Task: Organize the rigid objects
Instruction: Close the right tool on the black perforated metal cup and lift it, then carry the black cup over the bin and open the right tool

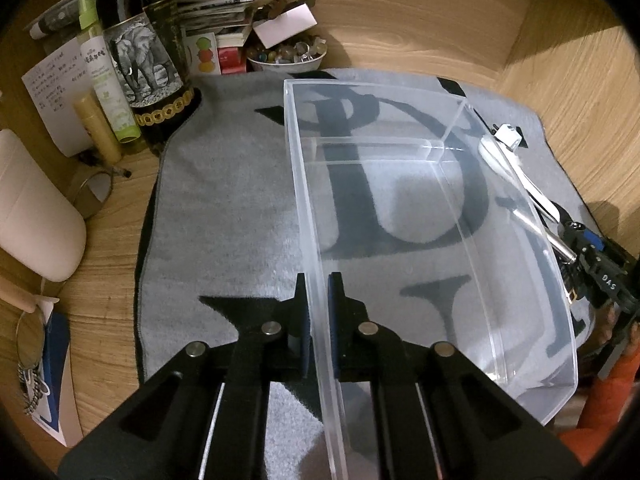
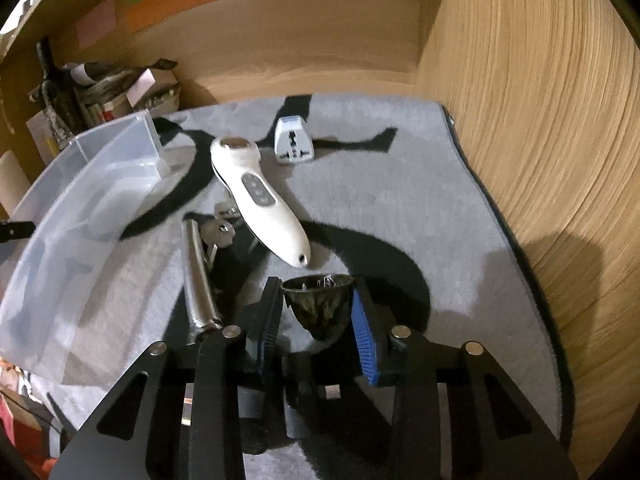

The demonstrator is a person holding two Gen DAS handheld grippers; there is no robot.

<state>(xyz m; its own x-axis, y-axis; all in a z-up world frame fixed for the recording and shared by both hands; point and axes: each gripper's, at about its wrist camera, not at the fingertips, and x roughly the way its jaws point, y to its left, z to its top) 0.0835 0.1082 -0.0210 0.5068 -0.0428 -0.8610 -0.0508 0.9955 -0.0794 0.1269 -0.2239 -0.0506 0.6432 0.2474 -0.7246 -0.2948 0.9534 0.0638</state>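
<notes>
A clear plastic box (image 1: 400, 208) stands on the grey mat (image 1: 220, 200). My left gripper (image 1: 319, 284) is shut on its left wall, one pad on each side. In the right wrist view my right gripper (image 2: 318, 292) has its blue pads against the rim of a small dark cone-shaped cup (image 2: 320, 312), shut on it just above the mat (image 2: 440, 200). Ahead lie a white handheld device (image 2: 260, 200), a white plug adapter (image 2: 294, 140), a metal tube (image 2: 198, 276) and keys (image 2: 222, 232). The box (image 2: 80, 200) sits to their left.
A dark wine bottle (image 1: 140, 52), slim tubes (image 1: 108, 92), papers and a bowl of beads (image 1: 284, 58) crowd the back left. Wooden walls (image 2: 540, 160) close in behind and to the right of the mat. A white rounded object (image 1: 32, 208) lies at the left.
</notes>
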